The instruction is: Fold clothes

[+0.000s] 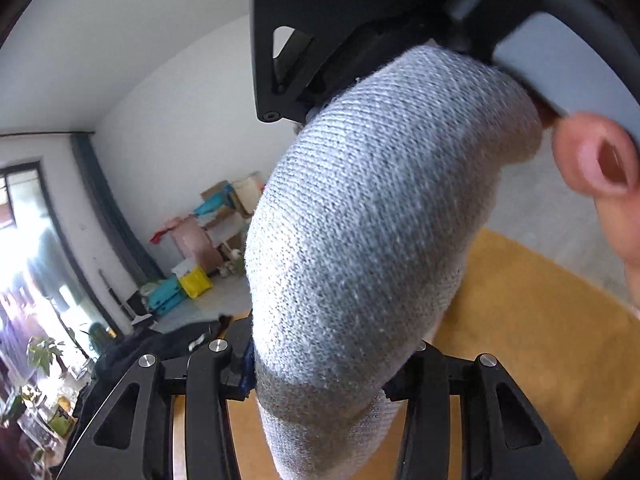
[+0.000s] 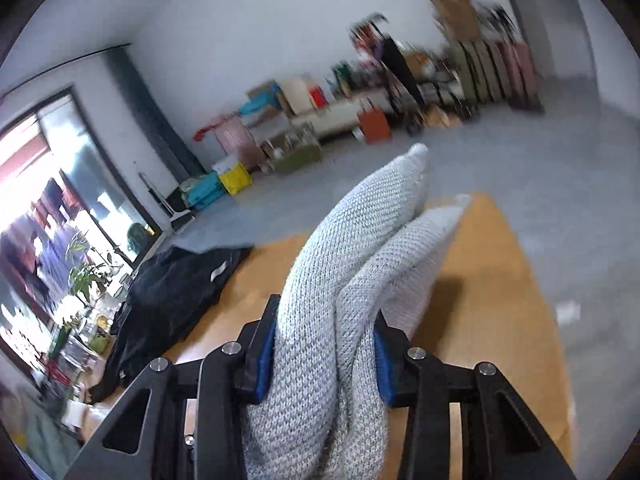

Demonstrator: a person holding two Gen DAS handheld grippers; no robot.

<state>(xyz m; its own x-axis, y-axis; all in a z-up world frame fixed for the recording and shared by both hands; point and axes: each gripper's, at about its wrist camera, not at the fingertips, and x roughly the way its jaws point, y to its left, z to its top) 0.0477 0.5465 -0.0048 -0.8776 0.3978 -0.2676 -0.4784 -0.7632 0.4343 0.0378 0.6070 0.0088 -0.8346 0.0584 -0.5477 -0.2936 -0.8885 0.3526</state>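
Observation:
A grey knitted garment (image 1: 360, 240) fills the middle of the left wrist view, bunched thick and lifted above the wooden table (image 1: 540, 340). My left gripper (image 1: 332, 364) is shut on it, its fingers mostly hidden by the cloth. Above it the body of the other gripper (image 1: 340, 32) and a person's hand (image 1: 600, 176) sit close. In the right wrist view the same grey garment (image 2: 344, 264) rises in two folds between blue pads (image 2: 264, 364). My right gripper (image 2: 324, 360) is shut on it.
A black garment (image 2: 176, 296) lies on the left of the wooden table (image 2: 492, 320). Potted plants (image 2: 88, 268) and clutter stand by a window at left. Boxes and crates (image 2: 236, 178) line the far wall across grey floor.

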